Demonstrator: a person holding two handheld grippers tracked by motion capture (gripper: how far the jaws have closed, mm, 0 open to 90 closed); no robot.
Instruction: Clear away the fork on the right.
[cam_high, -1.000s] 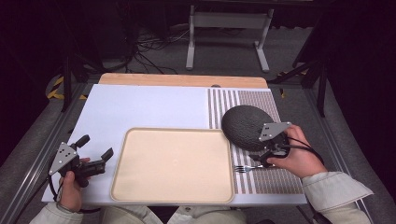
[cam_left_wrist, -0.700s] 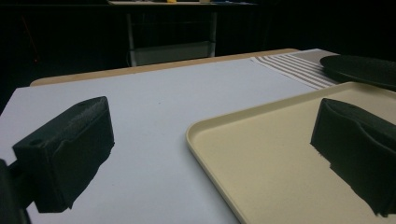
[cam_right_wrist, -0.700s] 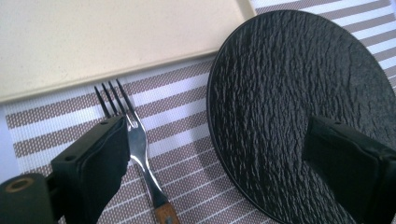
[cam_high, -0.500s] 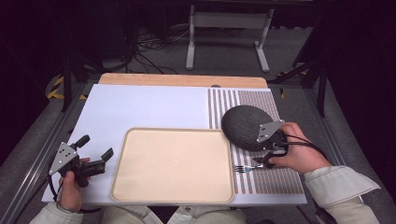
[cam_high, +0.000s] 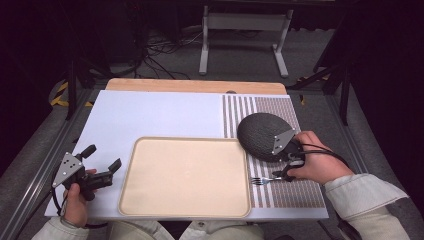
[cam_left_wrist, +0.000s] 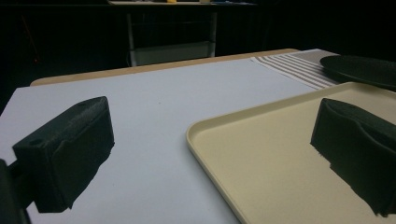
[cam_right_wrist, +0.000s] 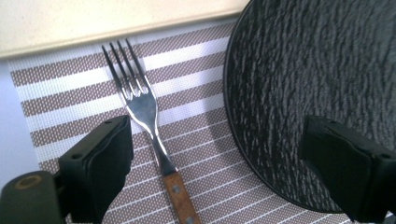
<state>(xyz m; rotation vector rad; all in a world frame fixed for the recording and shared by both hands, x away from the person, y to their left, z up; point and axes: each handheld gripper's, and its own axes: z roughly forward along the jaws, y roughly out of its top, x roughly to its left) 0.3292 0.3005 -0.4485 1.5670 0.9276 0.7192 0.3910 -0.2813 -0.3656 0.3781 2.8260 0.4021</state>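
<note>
A fork (cam_right_wrist: 148, 125) with a wooden handle is laid on the striped placemat (cam_right_wrist: 70, 98), between the beige tray (cam_high: 184, 176) and the dark plate (cam_right_wrist: 322, 88). It is straddled by the released right gripper (cam_right_wrist: 224, 154). The left gripper (cam_high: 100, 169) is held released at the tray's left edge.

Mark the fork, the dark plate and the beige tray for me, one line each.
fork (cam_right_wrist: 144, 108), right gripper view, on the neck just below the tines.
dark plate (cam_high: 260, 134), high view, on its textured upper surface.
beige tray (cam_high: 185, 172), high view, on its bare flat middle.
</note>
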